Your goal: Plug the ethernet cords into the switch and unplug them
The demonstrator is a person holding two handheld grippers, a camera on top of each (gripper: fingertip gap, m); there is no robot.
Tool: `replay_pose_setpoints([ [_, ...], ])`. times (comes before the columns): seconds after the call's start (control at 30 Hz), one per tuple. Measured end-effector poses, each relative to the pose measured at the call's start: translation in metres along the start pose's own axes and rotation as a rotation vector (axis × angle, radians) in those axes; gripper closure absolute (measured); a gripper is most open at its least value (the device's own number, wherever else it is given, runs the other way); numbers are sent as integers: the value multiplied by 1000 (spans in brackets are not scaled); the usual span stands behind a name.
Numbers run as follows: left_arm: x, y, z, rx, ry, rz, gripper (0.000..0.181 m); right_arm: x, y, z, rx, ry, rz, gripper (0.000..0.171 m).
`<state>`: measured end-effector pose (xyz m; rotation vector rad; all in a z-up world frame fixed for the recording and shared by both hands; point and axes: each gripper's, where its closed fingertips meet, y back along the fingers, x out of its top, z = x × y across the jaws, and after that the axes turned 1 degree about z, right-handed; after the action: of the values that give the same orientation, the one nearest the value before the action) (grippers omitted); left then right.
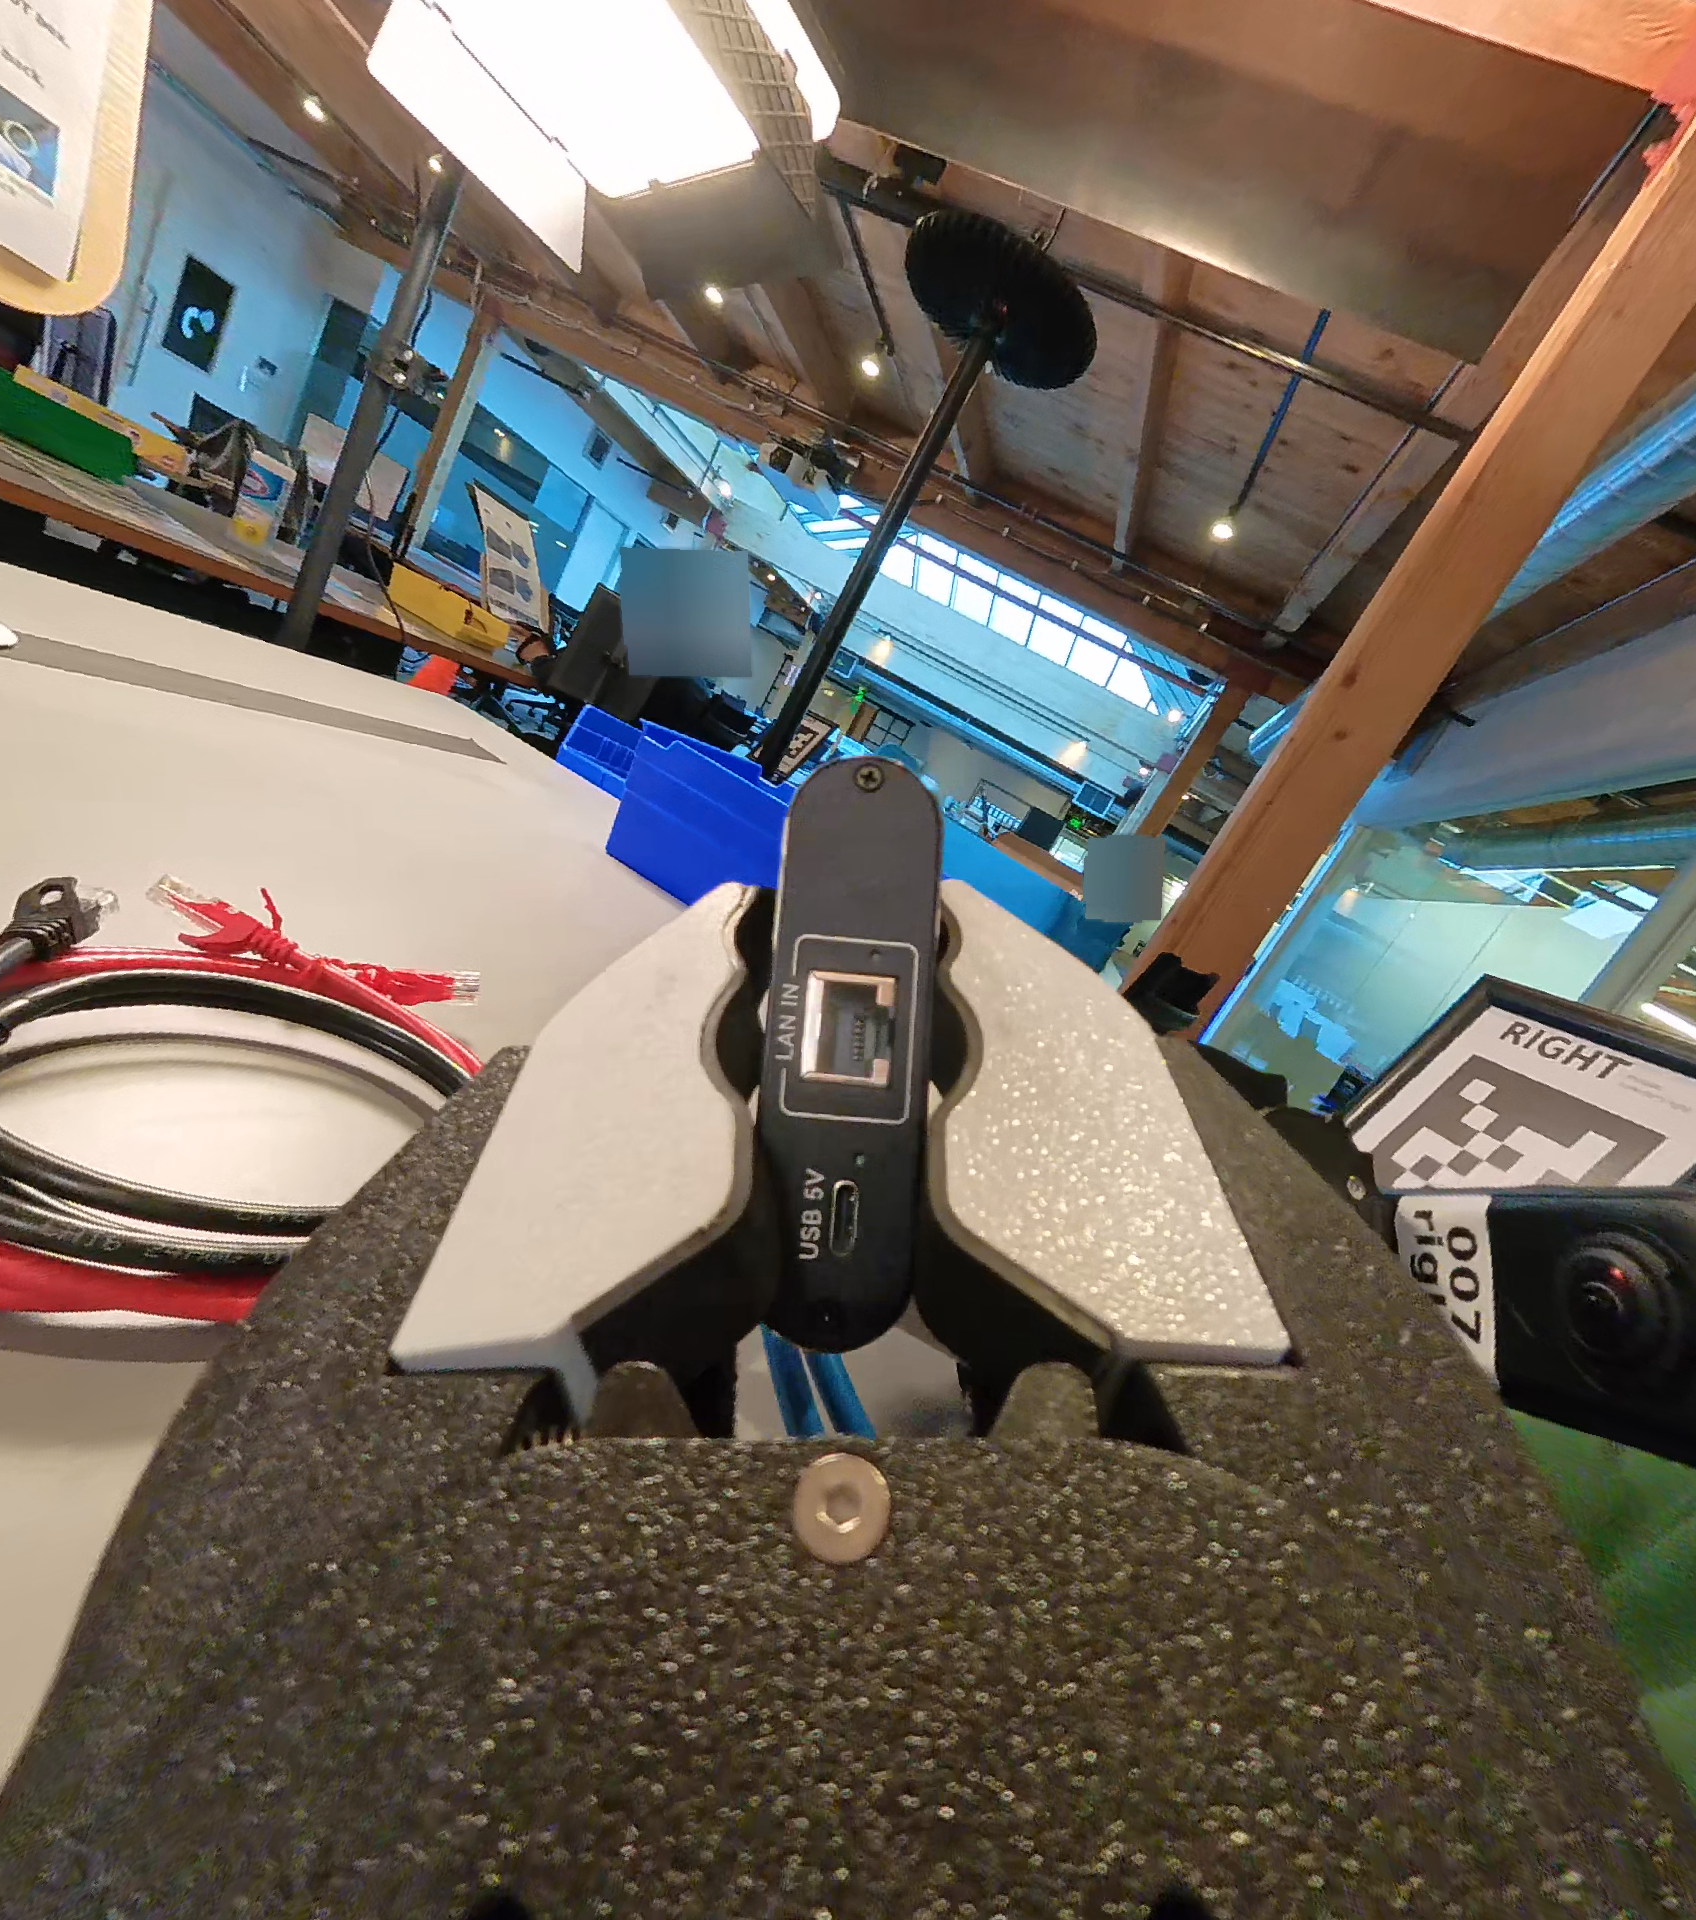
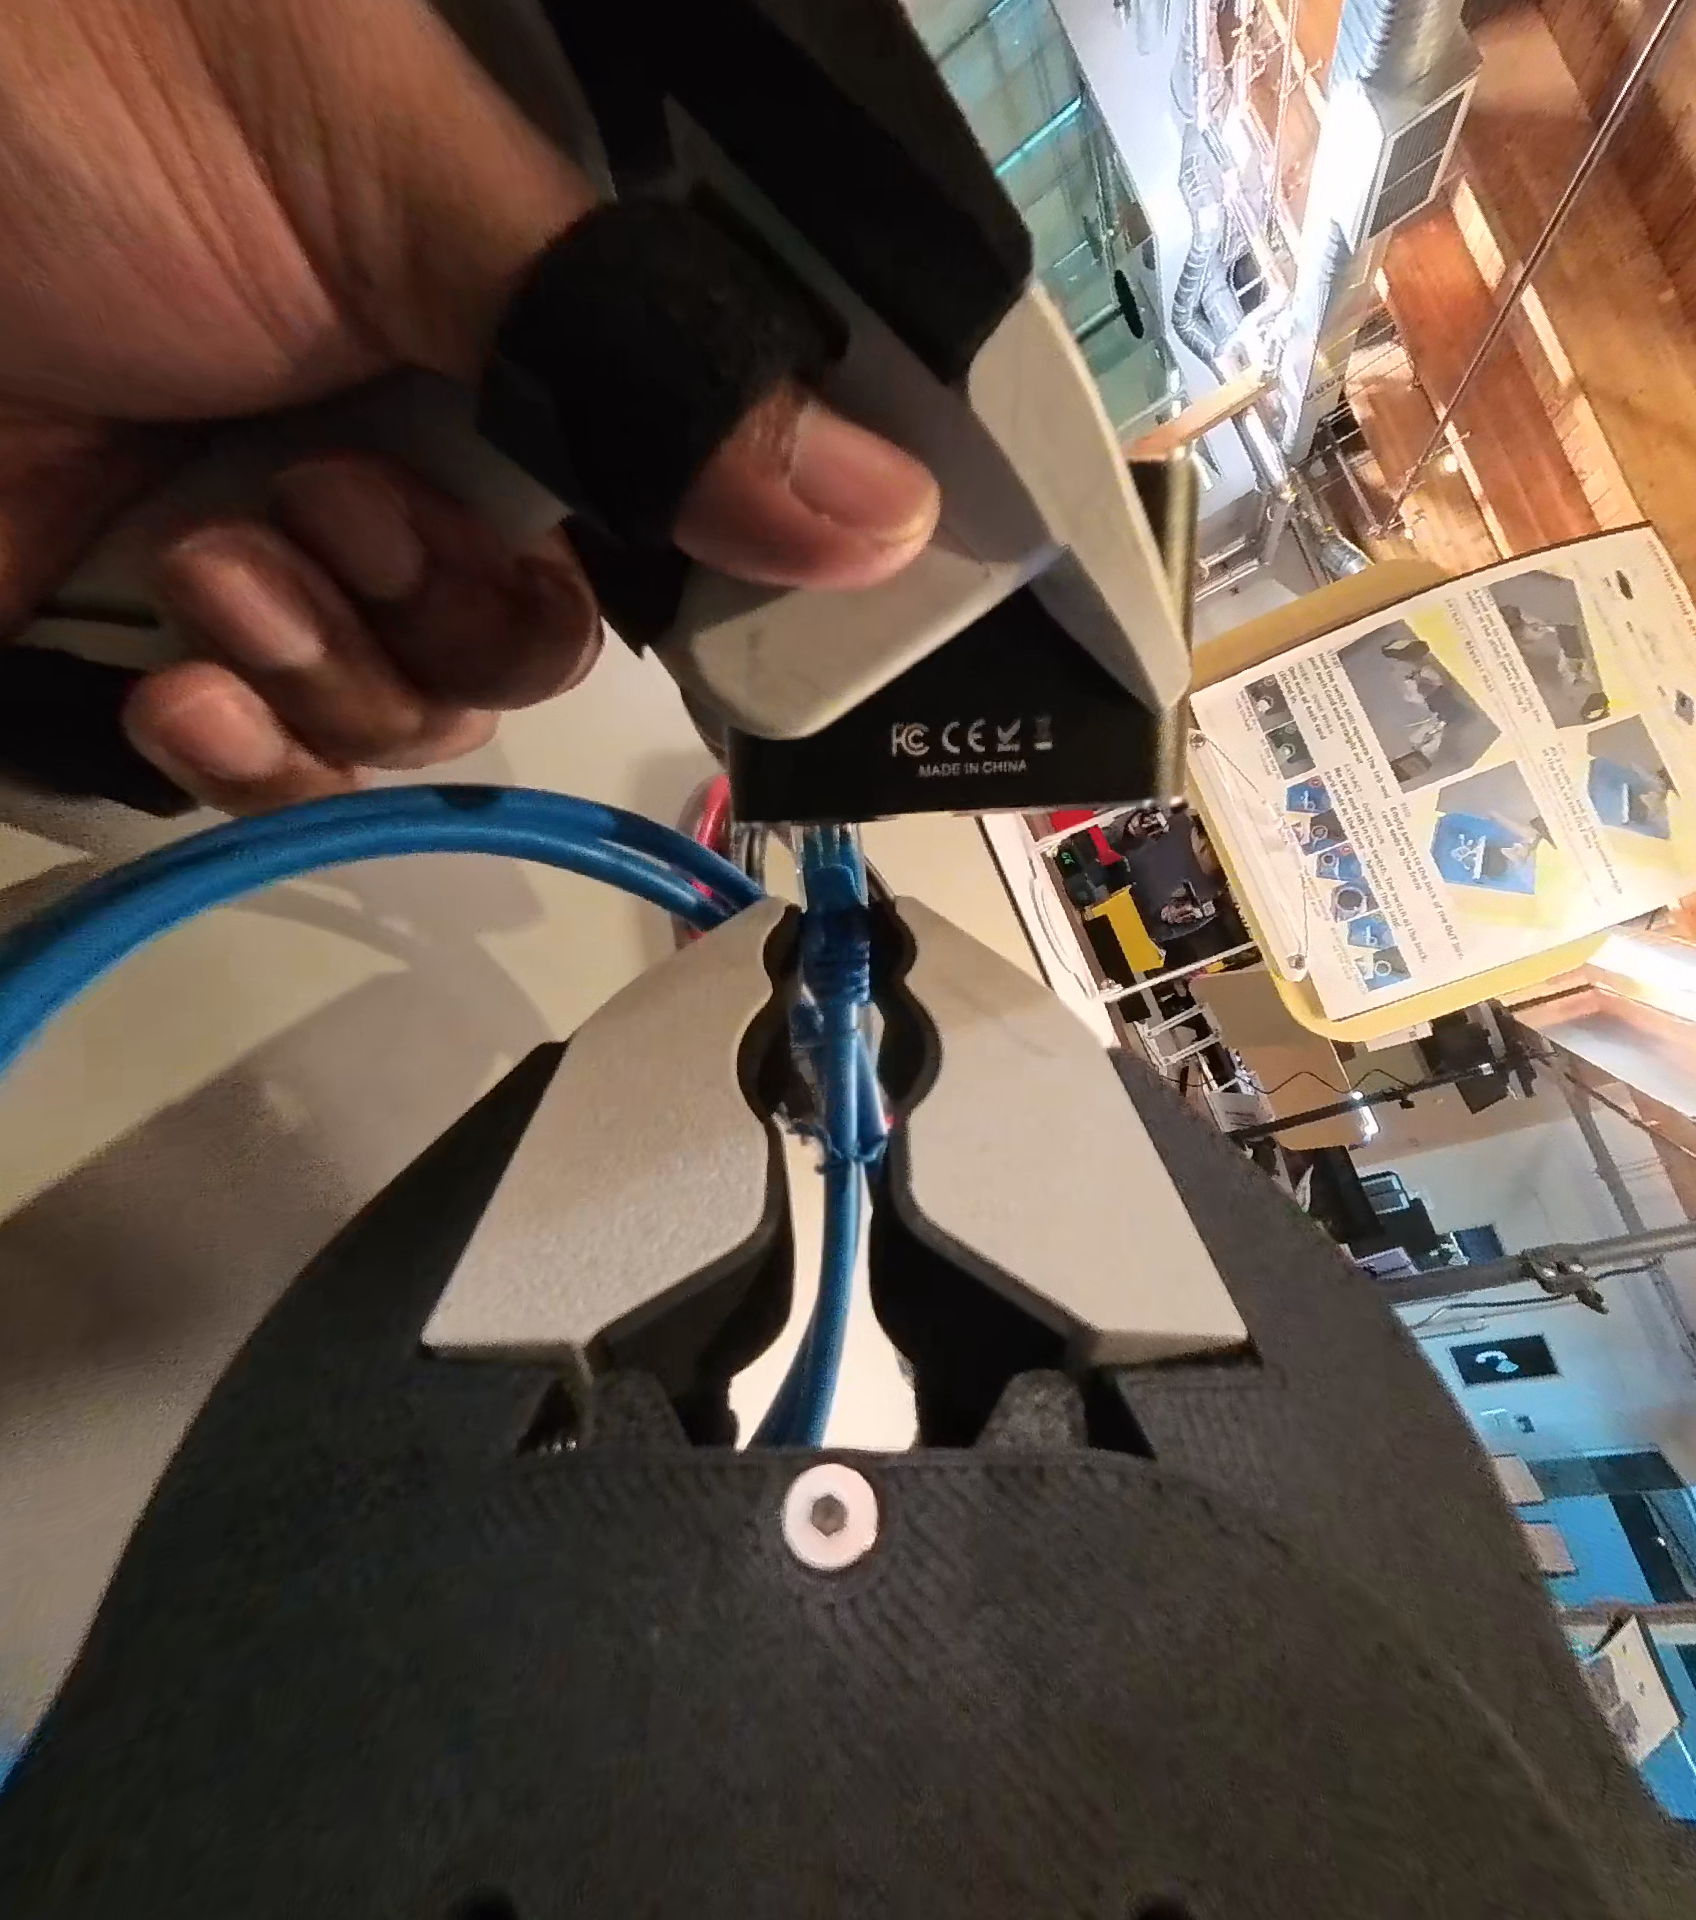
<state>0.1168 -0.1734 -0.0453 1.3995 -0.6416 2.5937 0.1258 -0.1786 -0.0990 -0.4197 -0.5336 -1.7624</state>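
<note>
While the left gripper [image 1: 849, 1039] clamps the switch [image 1: 849, 1049], we seat a blue cord [image 2: 839, 997].
Right gripper [image 2: 836, 977] pinches its plug at the switch's underside; next, we push straight until it latches.

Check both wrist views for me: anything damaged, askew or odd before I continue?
One thing: the blue ethernet cord, clamped in the right gripper just below the switch, has frayed strands where its boot meets the cable, between the fingers. The left gripper grips the switch squarely. The red and black cords lie loose on the table.
</note>
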Motion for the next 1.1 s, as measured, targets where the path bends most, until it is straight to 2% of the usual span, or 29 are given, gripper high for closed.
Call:
replay_pose_setpoints([
  [0.3,2,-1,-1,44,-40,36,152,-2,-5,5,-25,-76,-7,159],
  [0.6,-8,1,6,-60,25,-86,151,-5,2,26,-66,-11,38,157],
  [0.77,-5,3,7,-82,59,-66,152,0,5,25,-70,38,58,158],
  [1.1,-6,-3,10,-57,26,-28,151,-4,5,30,-102,8,5,158],
])
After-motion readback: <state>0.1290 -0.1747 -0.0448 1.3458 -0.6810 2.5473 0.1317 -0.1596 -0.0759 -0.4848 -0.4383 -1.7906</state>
